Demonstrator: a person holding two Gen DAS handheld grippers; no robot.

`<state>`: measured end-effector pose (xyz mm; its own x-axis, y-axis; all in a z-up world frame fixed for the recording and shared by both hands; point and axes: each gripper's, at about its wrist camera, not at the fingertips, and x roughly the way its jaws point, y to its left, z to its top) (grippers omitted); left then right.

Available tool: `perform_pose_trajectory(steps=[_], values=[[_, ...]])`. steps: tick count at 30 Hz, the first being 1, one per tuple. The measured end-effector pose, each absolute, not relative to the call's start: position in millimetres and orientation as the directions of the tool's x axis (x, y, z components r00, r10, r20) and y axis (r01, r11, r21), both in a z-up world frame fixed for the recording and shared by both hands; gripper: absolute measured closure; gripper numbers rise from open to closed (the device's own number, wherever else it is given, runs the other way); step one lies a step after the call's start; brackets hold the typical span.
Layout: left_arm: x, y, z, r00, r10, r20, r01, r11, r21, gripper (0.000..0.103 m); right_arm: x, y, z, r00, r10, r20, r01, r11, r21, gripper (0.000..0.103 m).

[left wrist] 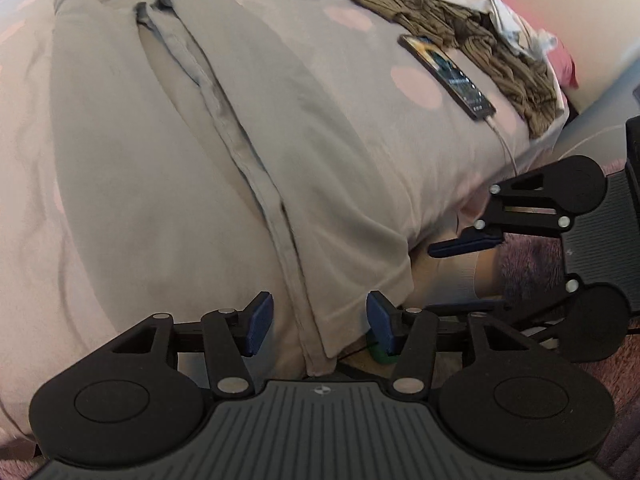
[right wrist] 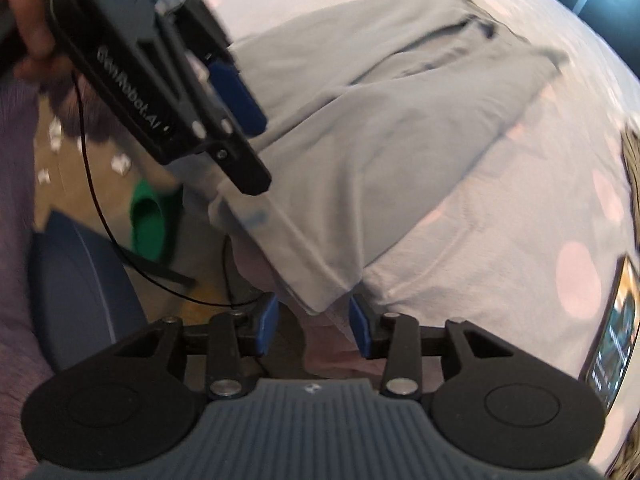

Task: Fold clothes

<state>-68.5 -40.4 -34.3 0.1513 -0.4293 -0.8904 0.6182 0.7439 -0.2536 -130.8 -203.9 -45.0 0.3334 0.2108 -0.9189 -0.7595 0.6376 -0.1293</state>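
Note:
A grey garment [left wrist: 160, 180] lies on the bed, folded lengthwise, with both long edges meeting in a seam down its middle. Its lower hem hangs over the bed's near edge. My left gripper [left wrist: 320, 326] is open, and the hem's folded middle lies between its blue pads without being pressed. In the right wrist view the left gripper [right wrist: 250, 140] hovers over the garment [right wrist: 400, 140] near its hem. My right gripper [right wrist: 314, 326] is open astride the hem's corner, pads clear of the cloth. It also shows at the bed's edge as the right gripper [left wrist: 468, 276].
The bed sheet [left wrist: 360, 60] is pale with pink dots. A phone [left wrist: 448, 76] on a cable lies beside a brown striped garment [left wrist: 480, 40] at the far right. Below the bed edge are a purple rug [left wrist: 532, 256] and a green slipper [right wrist: 152, 220].

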Motion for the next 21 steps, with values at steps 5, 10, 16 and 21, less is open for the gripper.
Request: perform_pose_trajectory(steps=[5, 10, 16, 21], values=[[-73.3, -40.1, -40.8, 0.184, -0.404, -0.896, 0.603, 0.766, -0.221, 0.067, -133.6, -192.3, -60.3, 0.411, 0.162, -0.897, -0.730, 0.648, -0.218, 0.062], [-66.1, -31.0, -40.5, 0.159, -0.439, -0.884, 0.569, 0.772, -0.282, 0.090, -132.4, -194.1, -53.6, 0.434, 0.133, -0.891, -0.692, 0.682, -0.235, 0.092], [-53.9, -19.6, -40.0, 0.059, -0.626, -0.778, 0.494, 0.695, -0.522, 0.099, -139.5, -213.5, -16.7, 0.442, 0.116, -0.889, -0.627, 0.749, -0.214, 0.093], [-38.8, -11.8, -60.6, -0.039, -0.744, -0.667, 0.325, 0.622, -0.713, 0.100, -136.3, -223.5, -9.9, 0.431, 0.084, -0.898, -0.568, 0.799, -0.198, 0.094]])
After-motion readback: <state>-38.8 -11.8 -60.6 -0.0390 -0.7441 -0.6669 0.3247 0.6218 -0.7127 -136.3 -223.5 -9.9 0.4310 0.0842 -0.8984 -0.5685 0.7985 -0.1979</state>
